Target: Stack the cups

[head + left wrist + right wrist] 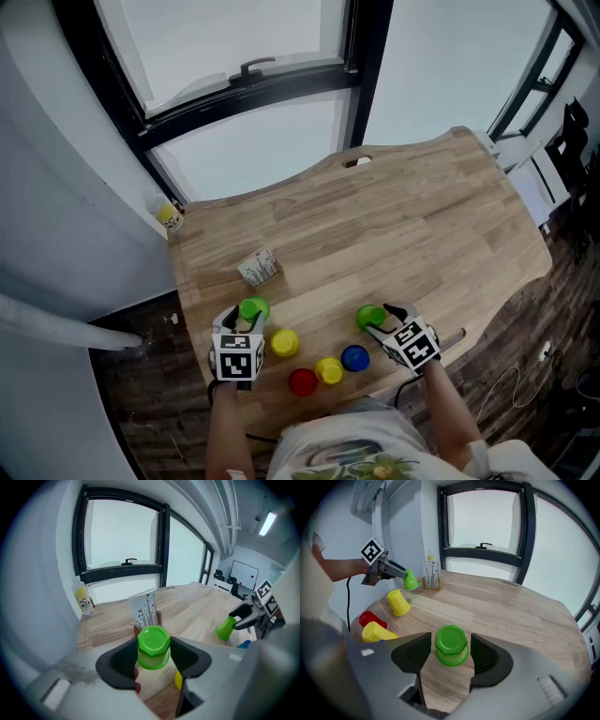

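Tabletop of pale wood with scattered cups; black-framed window; dark floor

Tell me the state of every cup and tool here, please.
Left tool: shut on the left green cup
Left green cup: gripped, held off the table
Right tool: open around the right green cup
Right green cup: upside down on the table, free
Far yellow cup: upside down, free
Near yellow cup: free, pose unclear
Red cup: free, partly hidden
Blue cup: free on the table
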`<action>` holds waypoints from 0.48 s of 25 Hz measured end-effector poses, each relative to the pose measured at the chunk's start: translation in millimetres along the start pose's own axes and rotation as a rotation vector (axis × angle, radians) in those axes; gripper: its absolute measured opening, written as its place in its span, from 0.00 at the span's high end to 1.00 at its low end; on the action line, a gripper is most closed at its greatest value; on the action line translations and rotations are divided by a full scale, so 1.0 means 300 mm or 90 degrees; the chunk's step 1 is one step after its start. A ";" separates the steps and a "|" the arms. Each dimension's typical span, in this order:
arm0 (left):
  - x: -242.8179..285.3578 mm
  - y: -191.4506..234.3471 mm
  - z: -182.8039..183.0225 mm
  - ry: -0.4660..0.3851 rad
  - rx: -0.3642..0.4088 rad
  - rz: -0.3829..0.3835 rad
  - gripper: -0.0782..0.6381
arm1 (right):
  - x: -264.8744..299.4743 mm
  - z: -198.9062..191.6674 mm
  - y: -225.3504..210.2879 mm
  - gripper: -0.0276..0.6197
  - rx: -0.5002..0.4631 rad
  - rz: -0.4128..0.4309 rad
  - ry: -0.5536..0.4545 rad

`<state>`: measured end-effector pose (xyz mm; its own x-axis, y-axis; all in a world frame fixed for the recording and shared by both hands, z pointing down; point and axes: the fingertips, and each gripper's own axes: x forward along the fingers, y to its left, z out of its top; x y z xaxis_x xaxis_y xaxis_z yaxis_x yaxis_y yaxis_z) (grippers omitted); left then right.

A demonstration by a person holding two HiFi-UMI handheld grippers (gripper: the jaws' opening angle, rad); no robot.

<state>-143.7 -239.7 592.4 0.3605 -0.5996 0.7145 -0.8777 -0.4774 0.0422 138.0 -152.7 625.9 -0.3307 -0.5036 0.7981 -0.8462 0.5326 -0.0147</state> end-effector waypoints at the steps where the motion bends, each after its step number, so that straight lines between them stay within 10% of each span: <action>1: -0.020 0.010 -0.001 -0.005 -0.010 0.005 0.57 | 0.001 -0.001 0.002 0.56 -0.001 0.002 0.001; 12: -0.171 0.079 -0.048 -0.036 -0.065 0.046 0.57 | -0.044 0.051 0.001 0.63 -0.013 -0.015 -0.033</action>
<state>-187.6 -211.0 566.9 0.3097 -0.6670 0.6776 -0.9287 -0.3652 0.0649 135.7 -156.5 606.1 -0.3333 -0.5504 0.7655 -0.8452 0.5342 0.0161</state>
